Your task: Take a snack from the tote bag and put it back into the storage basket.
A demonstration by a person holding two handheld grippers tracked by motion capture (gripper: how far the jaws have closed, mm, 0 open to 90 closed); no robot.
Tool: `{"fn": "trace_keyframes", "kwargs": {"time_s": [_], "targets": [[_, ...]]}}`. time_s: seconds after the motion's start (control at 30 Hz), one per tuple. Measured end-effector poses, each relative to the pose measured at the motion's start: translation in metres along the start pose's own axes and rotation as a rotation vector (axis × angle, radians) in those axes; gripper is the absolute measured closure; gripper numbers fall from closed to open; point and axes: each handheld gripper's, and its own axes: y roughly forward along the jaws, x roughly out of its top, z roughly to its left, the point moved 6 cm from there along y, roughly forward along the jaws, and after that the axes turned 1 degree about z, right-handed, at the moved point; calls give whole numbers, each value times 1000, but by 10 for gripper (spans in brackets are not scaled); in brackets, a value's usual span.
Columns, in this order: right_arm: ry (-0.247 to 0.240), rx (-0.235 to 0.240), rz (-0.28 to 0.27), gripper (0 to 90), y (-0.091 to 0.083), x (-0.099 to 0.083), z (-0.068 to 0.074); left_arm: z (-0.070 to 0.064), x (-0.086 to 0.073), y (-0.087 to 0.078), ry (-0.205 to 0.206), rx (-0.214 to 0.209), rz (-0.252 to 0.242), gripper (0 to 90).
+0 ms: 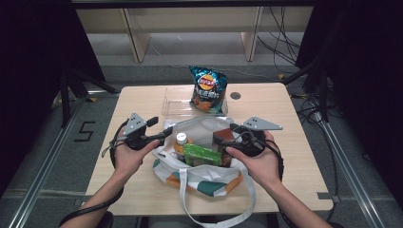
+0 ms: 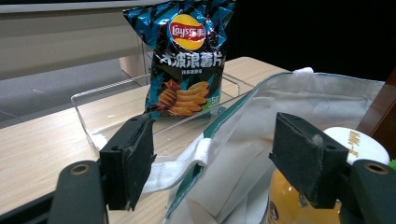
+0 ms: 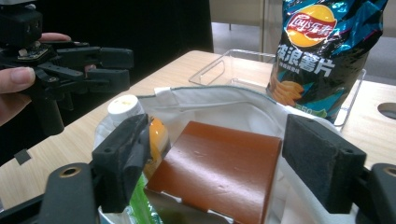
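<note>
In the high view a white and green tote bag (image 1: 204, 156) is sitting on the near half of the wooden table (image 1: 142, 102), its long handle (image 1: 216, 209) drooping over the near edge and partly cut off by the bottom of the frame. Inside it a white-capped bottle (image 1: 180, 142), a green packet (image 1: 202, 156) and a brown box (image 1: 223, 138) are standing packed together, their lower parts hidden by the cloth. The left gripper (image 1: 167, 131) is reaching toward the bag's left rim and the right gripper (image 1: 234, 128) is hovering over the brown box; at this size their jaw gaps are hard to judge. Behind the bag a Lay's crisp bag (image 1: 208, 89) is standing upright in a clear plastic tray (image 1: 173, 102), whose walls are barely showing. In the left gripper view the left gripper (image 2: 212, 161) is standing wide open with nothing between its pads, straddling the tote bag's rim (image 2: 243, 112) and a white strap end (image 2: 175, 165); the bottle (image 2: 322, 186) is sitting partly hidden behind the right jaw, and the crisp bag (image 2: 187, 58) is cut off at the top. In the right gripper view the right gripper (image 3: 219, 161) is also spread wide and gripping nothing, framing the brown box (image 3: 219, 168), which is lying tilted in the tote bag (image 3: 224, 105); the bottle (image 3: 135, 119) is peeking out beside the left jaw, a sliver of the green packet (image 3: 137, 203) is showing below, and the left gripper (image 3: 121, 67) is hanging farther off with the person's fingers (image 3: 21, 77) around it.
</note>
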Motion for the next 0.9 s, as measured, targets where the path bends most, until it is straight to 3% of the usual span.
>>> {"fn": "trace_keyframes", "kwargs": {"time_s": [0.1, 0.13, 0.2, 0.3, 0.33, 0.4, 0.43, 0.5, 0.57, 0.6, 0.63, 0.8, 0.83, 0.87, 0.9], "targets": [[-25, -15, 1, 219, 1, 0, -2, 0, 0, 0, -1, 0, 1, 288], [-7, -1, 11, 213, 1, -1, 0, 0, 0, 0, -1, 0, 1, 288], [-27, -15, -1, 208, 3, -2, -2, 1, 0, 0, 0, 2, 1, 288], [-16, -15, 20, 202, 3, -5, 0, 1, 0, 0, 1, 1, 2, 288], [-44, -21, 10, 201, 4, -4, -2, 1, -1, 0, -2, 1, 3, 288], [-28, -27, 9, 200, 5, -6, 0, 1, -1, 0, -4, 1, 5, 288], [-58, -40, 9, 199, 5, -6, -2, 0, -1, 0, -5, 0, 4, 288], [-21, -9, 30, 197, 6, -9, 0, 1, 0, 0, -2, -1, 2, 288], [-26, -31, 16, 186, 7, -10, -2, 1, 0, 0, -1, -1, 2, 288], [-9, -17, 37, 186, 7, -11, 0, 1, 0, 0, -3, -1, 2, 288], [-20, -36, 27, 186, 8, -12, -1, 1, 0, 0, -5, 0, 2, 288], [-39, -25, 43, 187, 13, -16, -1, 2, -1, 0, -5, 1, 2, 288], [-59, -48, 35, 190, 13, -15, -3, 2, -1, 0, -2, 1, 3, 288], [-30, -39, 36, 192, 13, -16, -1, 2, -1, 0, -3, 1, 3, 288], [-33, -24, 51, 193, 13, -16, 0, 2, -1, 0, -6, 0, 4, 288]]}}
